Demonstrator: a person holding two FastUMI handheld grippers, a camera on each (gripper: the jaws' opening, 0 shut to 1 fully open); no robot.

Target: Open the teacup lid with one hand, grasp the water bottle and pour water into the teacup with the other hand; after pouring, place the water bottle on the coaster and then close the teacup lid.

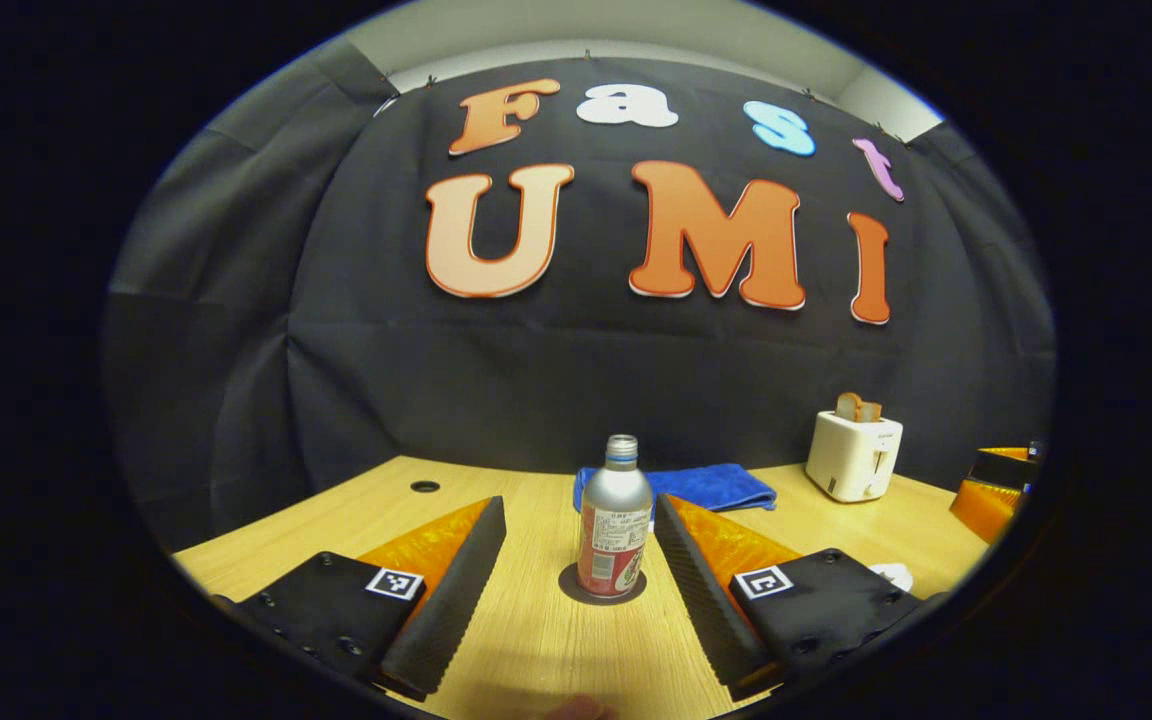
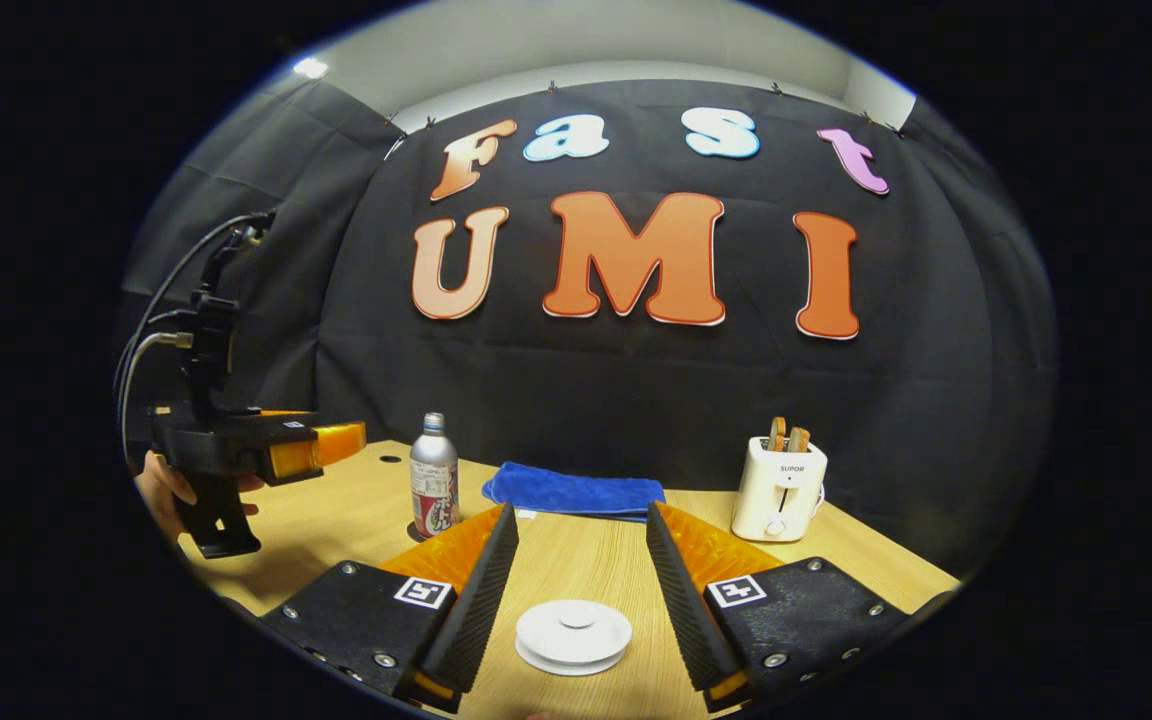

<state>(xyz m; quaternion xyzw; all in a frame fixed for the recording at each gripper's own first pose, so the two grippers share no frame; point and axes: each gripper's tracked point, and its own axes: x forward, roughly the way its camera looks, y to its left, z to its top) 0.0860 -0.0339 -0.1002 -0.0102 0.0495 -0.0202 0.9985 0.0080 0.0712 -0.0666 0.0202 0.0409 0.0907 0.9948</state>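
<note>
Both views low over table (image 1: 536, 640), facing wall, sharing bottle (image 1: 614, 520).

Both views: dim booth, light from overhead. A bright ceiling spot (image 2: 310, 68) shows upper left in the right gripper view. The wooden table (image 1: 536, 640) is evenly lit, warm in tone, with a mild sheen and no hard glare. The water bottle (image 1: 614, 518) carries a soft highlight on its metal shoulder; its shadow is short and faint at the base. Strong fisheye bending: the table edge and wall folds curve toward the rim. The centre is sharp; the rim darkens and softens. No motion blur.
</note>
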